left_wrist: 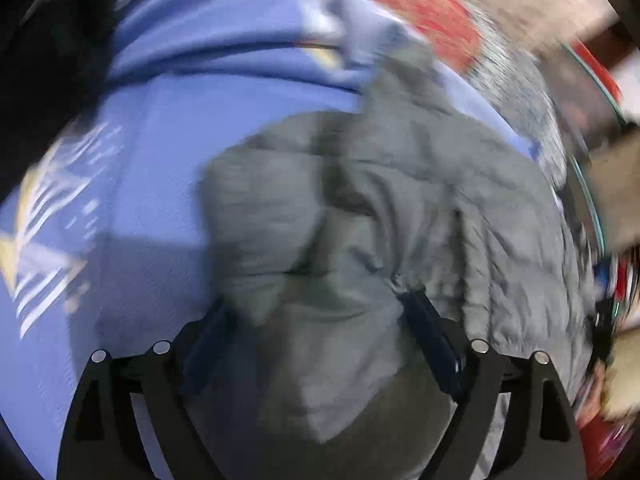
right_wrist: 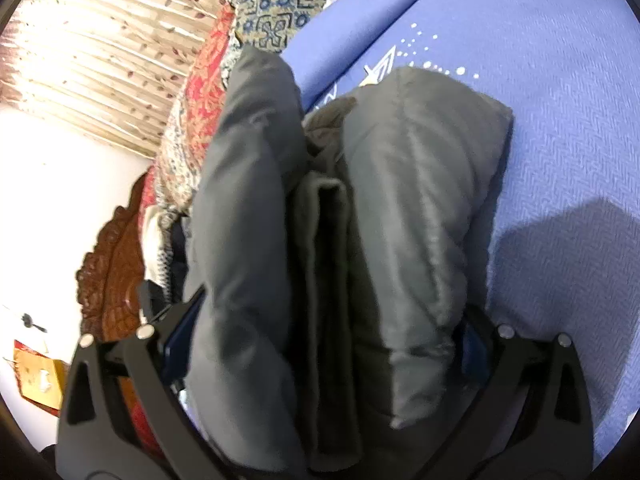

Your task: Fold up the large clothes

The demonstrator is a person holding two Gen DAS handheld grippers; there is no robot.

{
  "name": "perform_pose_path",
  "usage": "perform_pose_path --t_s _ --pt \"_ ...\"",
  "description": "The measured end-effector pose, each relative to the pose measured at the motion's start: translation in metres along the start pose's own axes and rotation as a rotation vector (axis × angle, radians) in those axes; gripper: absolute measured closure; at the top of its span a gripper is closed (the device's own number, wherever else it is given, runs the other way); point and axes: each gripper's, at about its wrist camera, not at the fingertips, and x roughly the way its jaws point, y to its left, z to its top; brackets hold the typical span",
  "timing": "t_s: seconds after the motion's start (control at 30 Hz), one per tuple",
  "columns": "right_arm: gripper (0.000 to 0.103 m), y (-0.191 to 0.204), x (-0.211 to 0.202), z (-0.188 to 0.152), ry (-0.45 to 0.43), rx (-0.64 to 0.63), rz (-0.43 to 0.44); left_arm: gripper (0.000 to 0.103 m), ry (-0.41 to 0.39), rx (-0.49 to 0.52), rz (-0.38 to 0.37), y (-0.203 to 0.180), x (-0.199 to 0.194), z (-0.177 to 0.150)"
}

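Bed surface, left wrist view: blue bedsheet [left_wrist: 160,152] with white and yellow star prints spreads under everything; the whole picture is motion-blurred.
Far edge, left wrist view: red patterned fabric [left_wrist: 420,12] and a grey-white textured cloth [left_wrist: 516,80] lie beyond the sheet, too smeared to name further.
Jacket, left wrist view: grey padded jacket [left_wrist: 380,208] lies crumpled on the sheet, filling the centre and right of the frame.
Left gripper pose: left gripper [left_wrist: 316,308] points steeply down at the jacket, its two dark fingers spread wide.
Left gripper state: jaws stand apart; jacket cloth sits between them, the right fingertip touches a pucker of cloth, the left finger stands clear at the jacket's edge, so nothing is pinched.
Room, right wrist view: pleated leaf-print curtain [right_wrist: 100,48], white wall and a carved wooden headboard [right_wrist: 108,280] sit to the left, tilted by the camera's roll.
Bedding, right wrist view: red patterned quilt [right_wrist: 200,92] and a blue-and-tan geometric cloth [right_wrist: 280,4] border the blue bedsheet [right_wrist: 560,120].
Jacket, right wrist view: grey padded jacket [right_wrist: 256,200] is folded into a thick bundle of layers lying on the sheet.
Right gripper pose: right gripper [right_wrist: 324,328] angles moderately downward, rolled sideways.
Right gripper state: both pads press the outer sides of the thick bundle, clamping it.
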Motion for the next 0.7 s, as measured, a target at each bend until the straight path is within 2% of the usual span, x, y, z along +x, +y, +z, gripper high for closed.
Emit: perform_pose_path --t_s 0.03,0.07,0.1,0.13,0.17,0.2,0.23,0.37,0.43,0.53,0.7 --pt "0.027 0.003 0.002 0.001 0.009 -0.008 -0.028 0.005 0.005 0.002 -0.001 -0.005 0.002 -0.002" --pt "0.058 0.007 0.005 0.001 0.022 -0.014 -0.044 0.015 0.001 0.004 0.014 -0.011 0.002 -0.004" --pt "0.065 0.007 0.006 0.0 0.027 -0.003 -0.033 0.021 -0.006 0.021 0.043 -0.019 0.001 -0.007" --pt "0.072 0.006 0.003 -0.002 0.017 0.017 -0.016 0.033 -0.013 0.051 0.084 -0.028 -0.002 -0.009" --pt "0.078 0.006 -0.001 -0.004 0.01 0.019 -0.007 0.051 -0.015 0.061 0.095 -0.033 -0.006 -0.011" --pt "0.08 0.008 -0.008 -0.007 -0.002 0.019 0.01 0.057 0.01 0.052 0.028 -0.036 -0.01 -0.012" --pt "0.082 0.009 -0.015 -0.01 -0.014 0.026 0.026 0.061 0.016 0.04 -0.008 -0.041 -0.016 -0.015" --pt "0.083 0.011 -0.052 -0.036 -0.029 0.037 0.074 0.066 0.024 0.1 -0.039 -0.069 -0.039 -0.039" --pt "0.083 0.012 -0.077 -0.058 -0.018 0.038 0.085 0.067 0.042 0.114 -0.069 -0.08 -0.053 -0.062" --pt "0.083 0.014 -0.103 -0.094 0.019 0.038 0.095 0.067 0.068 0.095 -0.105 -0.073 -0.086 -0.108" --pt "0.083 0.029 -0.109 -0.155 0.12 -0.03 0.067 0.067 0.083 0.033 -0.073 -0.041 -0.143 -0.198"
